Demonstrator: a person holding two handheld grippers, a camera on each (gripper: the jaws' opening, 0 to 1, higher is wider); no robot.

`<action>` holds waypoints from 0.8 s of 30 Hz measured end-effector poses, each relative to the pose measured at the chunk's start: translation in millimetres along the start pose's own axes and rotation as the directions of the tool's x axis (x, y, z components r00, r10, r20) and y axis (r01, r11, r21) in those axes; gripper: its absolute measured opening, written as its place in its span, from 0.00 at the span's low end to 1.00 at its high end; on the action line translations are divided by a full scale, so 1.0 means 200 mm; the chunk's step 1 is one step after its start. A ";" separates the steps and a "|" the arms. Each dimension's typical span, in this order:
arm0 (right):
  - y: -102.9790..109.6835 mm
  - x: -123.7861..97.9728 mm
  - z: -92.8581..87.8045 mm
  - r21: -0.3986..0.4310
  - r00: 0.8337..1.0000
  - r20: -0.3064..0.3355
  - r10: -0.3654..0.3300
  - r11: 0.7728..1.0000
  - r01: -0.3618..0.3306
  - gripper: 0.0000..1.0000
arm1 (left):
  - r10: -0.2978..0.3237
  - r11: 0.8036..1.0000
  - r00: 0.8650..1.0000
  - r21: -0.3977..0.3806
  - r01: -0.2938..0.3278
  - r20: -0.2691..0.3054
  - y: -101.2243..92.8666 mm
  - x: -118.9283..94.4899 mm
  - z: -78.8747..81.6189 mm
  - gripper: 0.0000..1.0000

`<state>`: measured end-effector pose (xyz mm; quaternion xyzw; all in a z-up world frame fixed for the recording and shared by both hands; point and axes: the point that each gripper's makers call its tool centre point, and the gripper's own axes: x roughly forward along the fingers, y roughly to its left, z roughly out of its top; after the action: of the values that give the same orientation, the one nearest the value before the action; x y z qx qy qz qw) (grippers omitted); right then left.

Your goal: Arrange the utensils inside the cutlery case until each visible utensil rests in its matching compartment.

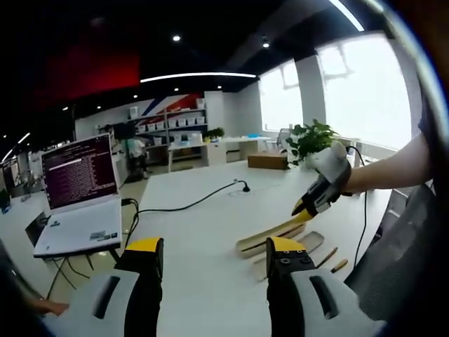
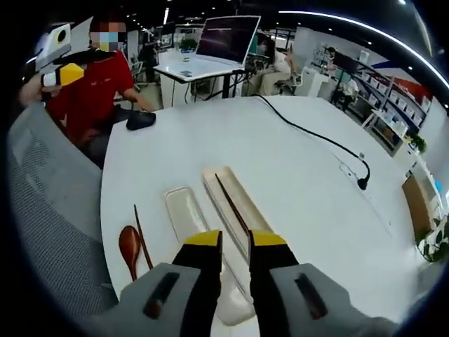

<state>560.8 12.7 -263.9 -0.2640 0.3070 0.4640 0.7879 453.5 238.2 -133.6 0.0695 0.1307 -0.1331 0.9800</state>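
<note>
A long wooden cutlery case (image 2: 238, 207) lies on the white table (image 2: 302, 175) with a dark chopstick (image 2: 228, 198) along its inside. A shallower tray (image 2: 184, 210) lies beside it. Left of the tray rest a brown spoon (image 2: 129, 247) and a second chopstick (image 2: 142, 242). My right gripper (image 2: 236, 242) hovers over the case's near end, jaws a narrow gap apart, the chopstick's end between them. My left gripper (image 1: 214, 247) is open and empty, well short of the case (image 1: 270, 237). The right gripper (image 1: 302, 209) touches the case's far end there.
An open laptop (image 1: 77, 189) stands at the table's left, and a black cable (image 1: 189, 205) crosses the middle. A black mouse (image 2: 140, 121) lies near a person in a red shirt (image 2: 95, 91). A grey chair (image 2: 49, 210) hugs the table edge. A plant (image 1: 312, 137) stands farther off.
</note>
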 end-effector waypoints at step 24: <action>0.33 -0.02 -0.18 -0.107 0.980 -0.102 0.169 0.978 -0.180 0.11 | 0.015 1.000 1.000 0.000 -0.015 0.018 0.00 -0.01 0.03 0.61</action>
<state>491.9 13.9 -293.2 -0.3023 0.3375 0.5358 0.7125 451.8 237.5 -128.0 0.0691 0.1215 -0.1265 0.9821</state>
